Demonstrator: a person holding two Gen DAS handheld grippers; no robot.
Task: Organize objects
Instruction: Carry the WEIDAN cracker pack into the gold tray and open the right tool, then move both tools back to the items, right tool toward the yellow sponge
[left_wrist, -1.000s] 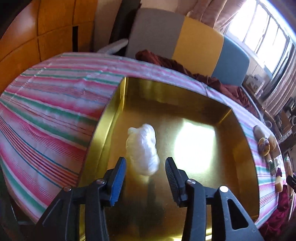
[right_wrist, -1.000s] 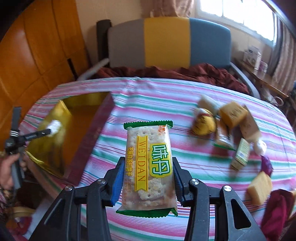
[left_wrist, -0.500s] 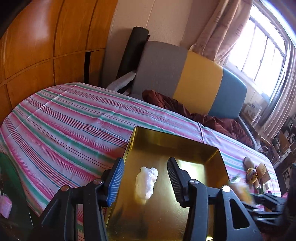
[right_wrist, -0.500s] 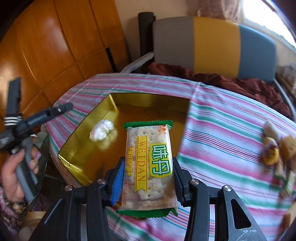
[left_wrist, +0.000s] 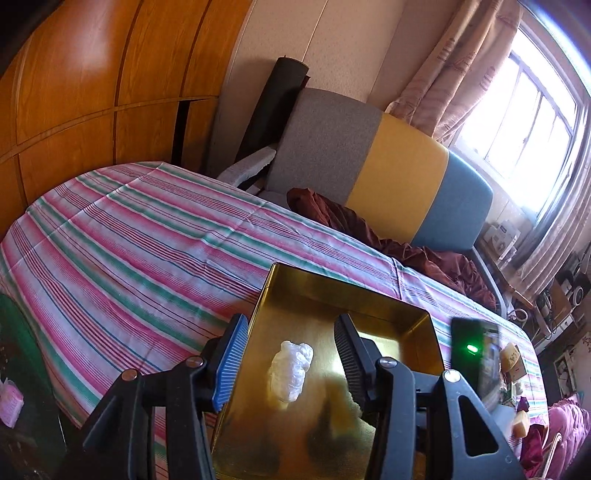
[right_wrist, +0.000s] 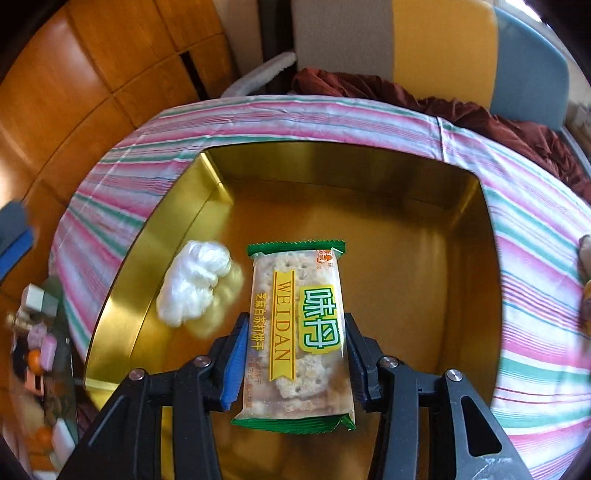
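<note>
Squeezing a pack of crackers (right_wrist: 297, 332) between its two pads, the right gripper (right_wrist: 295, 363) holds the pack up over the gold tin (right_wrist: 491, 258), with the green top edge of the pack pointing to the far side. This looks like the step of carrying a snack to the tin, and the pack has not been let go yet. The next move, I think, is to bring the pack down close to the floor of the tin, in the bare part to the right of the white lump, and then let the pads come apart so it lies flat. The left gripper (left_wrist: 290, 363) has just been opening its fingers a little, and now they stand apart with nothing between them; it hangs above the near left part of the tin. Inside the tin there is only one thing so far, a small white wrapped lump (right_wrist: 194, 282) lying on the floor near the left wall. The rest of the floor is bare and shiny. The tin sits on a table with a striped cloth (left_wrist: 129, 236). More snacks (left_wrist: 511, 356) wait on the cloth far off to the right, well apart from the tin.
</note>
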